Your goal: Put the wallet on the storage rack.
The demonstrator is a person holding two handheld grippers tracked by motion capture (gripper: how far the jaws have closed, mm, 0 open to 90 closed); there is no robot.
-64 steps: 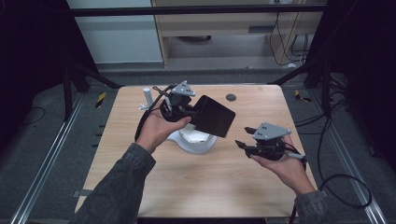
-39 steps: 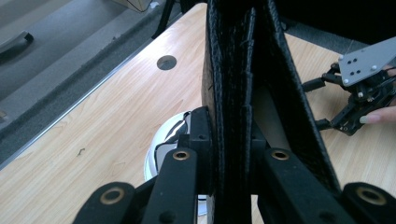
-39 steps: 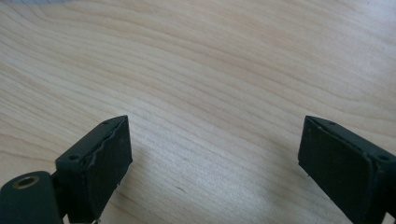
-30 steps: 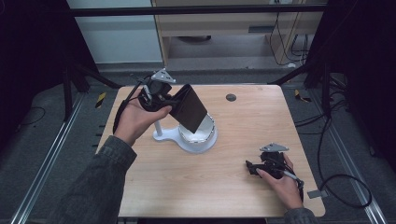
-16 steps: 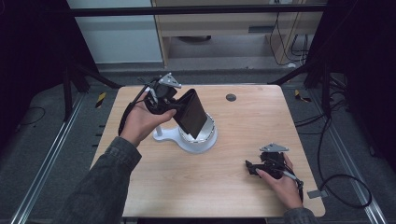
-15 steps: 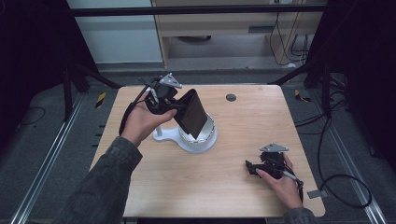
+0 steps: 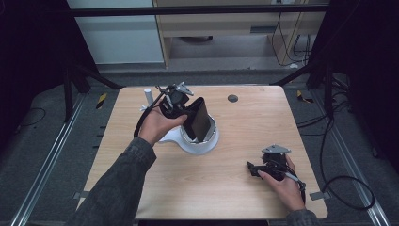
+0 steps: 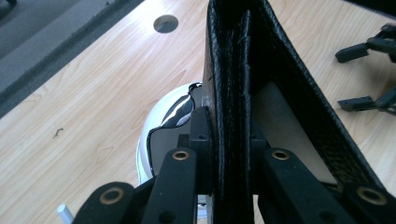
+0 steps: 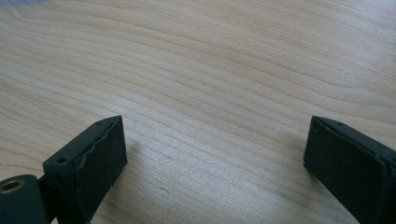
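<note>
My left gripper [image 7: 181, 107] is clenched on a black leather wallet [image 7: 197, 120]; in the left gripper view the 2 jaws pinch its folded edge from both sides, pads pressed flat on the grain of the wallet [image 8: 243, 84]. The wallet stands on edge, tilted, directly over the white stand [image 7: 195, 141] near the table's middle, its lower end down inside the stand's round bowl; I cannot tell whether it touches the bottom. The stand's glossy rim [image 8: 154, 135] shows just left of the wallet in that view. A small white cylinder [image 7: 148, 96] stands upright behind my left hand. My right gripper [image 7: 256, 169] rests low on the wooden table [image 7: 244, 197], well apart from the stand, jaws released and wide with bare wood [image 9: 210, 107] between them
</note>
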